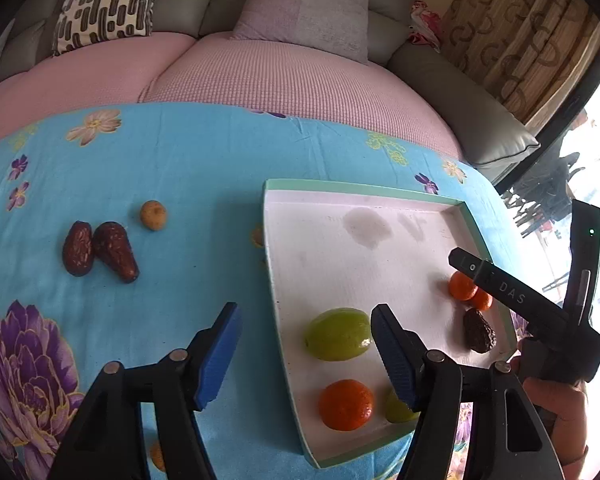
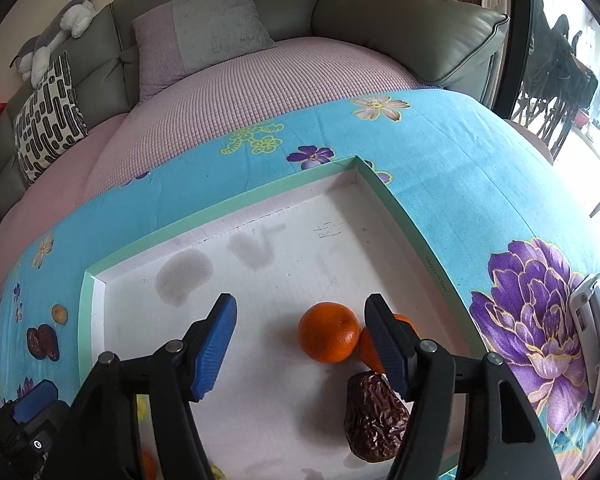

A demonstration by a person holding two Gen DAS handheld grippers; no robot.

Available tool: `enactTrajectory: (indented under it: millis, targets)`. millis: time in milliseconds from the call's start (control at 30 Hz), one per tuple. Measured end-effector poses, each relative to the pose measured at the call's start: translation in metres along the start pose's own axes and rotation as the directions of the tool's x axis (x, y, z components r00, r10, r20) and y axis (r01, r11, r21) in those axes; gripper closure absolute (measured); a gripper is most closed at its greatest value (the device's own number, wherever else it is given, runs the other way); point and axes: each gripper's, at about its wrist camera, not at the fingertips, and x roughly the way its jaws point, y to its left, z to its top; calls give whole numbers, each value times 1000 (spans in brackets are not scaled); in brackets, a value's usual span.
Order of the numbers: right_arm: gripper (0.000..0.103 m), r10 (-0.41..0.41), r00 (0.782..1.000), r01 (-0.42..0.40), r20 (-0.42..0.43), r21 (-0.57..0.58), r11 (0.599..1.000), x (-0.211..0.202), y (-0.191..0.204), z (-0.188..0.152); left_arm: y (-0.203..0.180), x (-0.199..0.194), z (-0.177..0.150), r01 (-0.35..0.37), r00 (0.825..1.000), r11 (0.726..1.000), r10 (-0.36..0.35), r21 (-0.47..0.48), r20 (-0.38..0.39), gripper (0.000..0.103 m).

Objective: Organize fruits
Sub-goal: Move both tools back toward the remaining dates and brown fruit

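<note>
White-floored tray [image 1: 340, 264], part filled; left gripper [image 1: 304, 356] and right gripper [image 2: 300, 344] both parted, empty; next: approach two dates [image 1: 98, 250] on cloth from above, clamp gently.

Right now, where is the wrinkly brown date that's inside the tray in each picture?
Left wrist view: the date lies at the right, near the tray's right wall, just below two oranges.
Right wrist view: the date lies at the bottom, right of centre, partly behind the right gripper's finger.
Shared landmark: the grey stain on the tray floor.
</note>
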Motion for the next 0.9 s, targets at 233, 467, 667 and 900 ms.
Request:
enactTrajectory:
  millis: [233,467,667,900]
  targets:
    - [23,-4,1000,5,8,-65,998,0,20,-3,78,-13,9,-151,985,965,165,-212,48,13]
    - [11,28,999,-22,44,-130,991,-5,43,-4,146,-36,9,-226,956,890,281,-395,87,1]
    - [11,94,994,-85,57,-149,985,-10,65,-6,186,-56,2,-280,917,809,384,-517,104,0]
    - [11,201,977,-183,70,-208,961,-20,107,-10,206,-69,0,-300,892,774,434,-557,122,0]
